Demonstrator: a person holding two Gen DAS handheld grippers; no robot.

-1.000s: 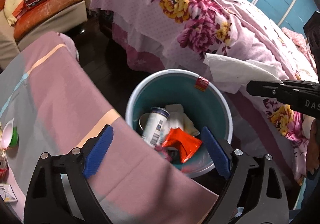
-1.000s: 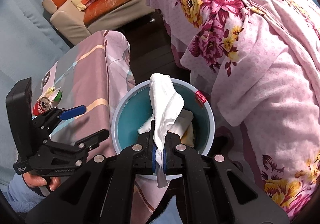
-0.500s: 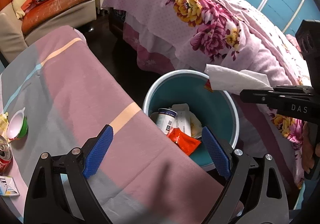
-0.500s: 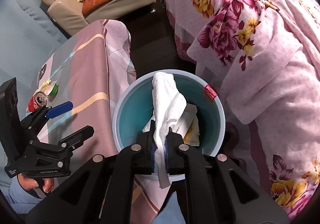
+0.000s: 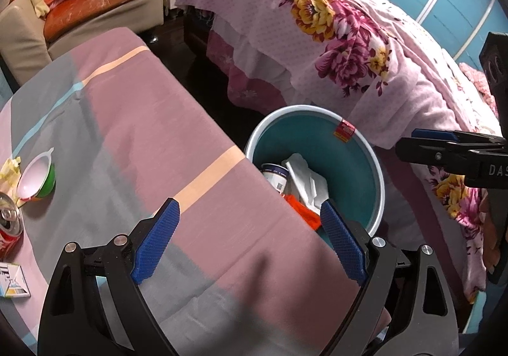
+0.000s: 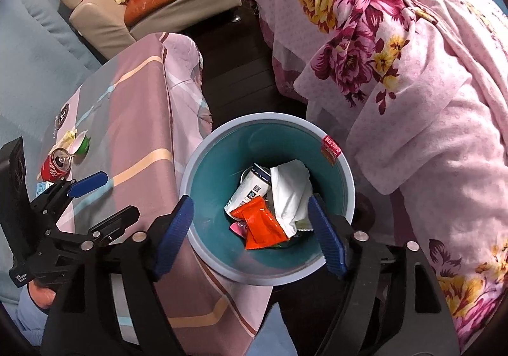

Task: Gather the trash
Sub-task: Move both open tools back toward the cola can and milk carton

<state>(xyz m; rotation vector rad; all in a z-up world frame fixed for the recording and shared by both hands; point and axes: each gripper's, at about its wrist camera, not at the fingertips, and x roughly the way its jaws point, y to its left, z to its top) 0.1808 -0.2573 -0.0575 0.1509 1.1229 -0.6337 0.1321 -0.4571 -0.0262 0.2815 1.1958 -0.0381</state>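
A teal bin point(image 6: 216, 172) with a pale rim stands on the floor between table and bed. Inside lie a crumpled white tissue point(image 6: 290, 194), an orange wrapper point(image 6: 260, 222) and a white paper cup point(image 6: 250, 189). My right gripper point(image 6: 249, 207) hovers over the bin, its jaws opening, with nothing between its blue pads. My left gripper point(image 5: 249, 208) stands open and empty above the table edge beside the bin point(image 5: 349, 172); the tissue point(image 5: 306, 175) shows there too. The left gripper point(image 6: 111, 197) also appears at the left of the right wrist view.
On the table point(image 5: 127, 134) with its pink and grey cloth sit a red drink can point(image 5: 9, 229), a green cup point(image 5: 36, 178) and a small carton point(image 5: 11, 280). A bed with a floral cover point(image 5: 349, 38) crowds the bin's far side. A sofa point(image 5: 95, 7) stands behind.
The right gripper's jaws have spread and let go of the white tissue, which now lies in the bin. The left gripper has drifted over the table, away from the bin.
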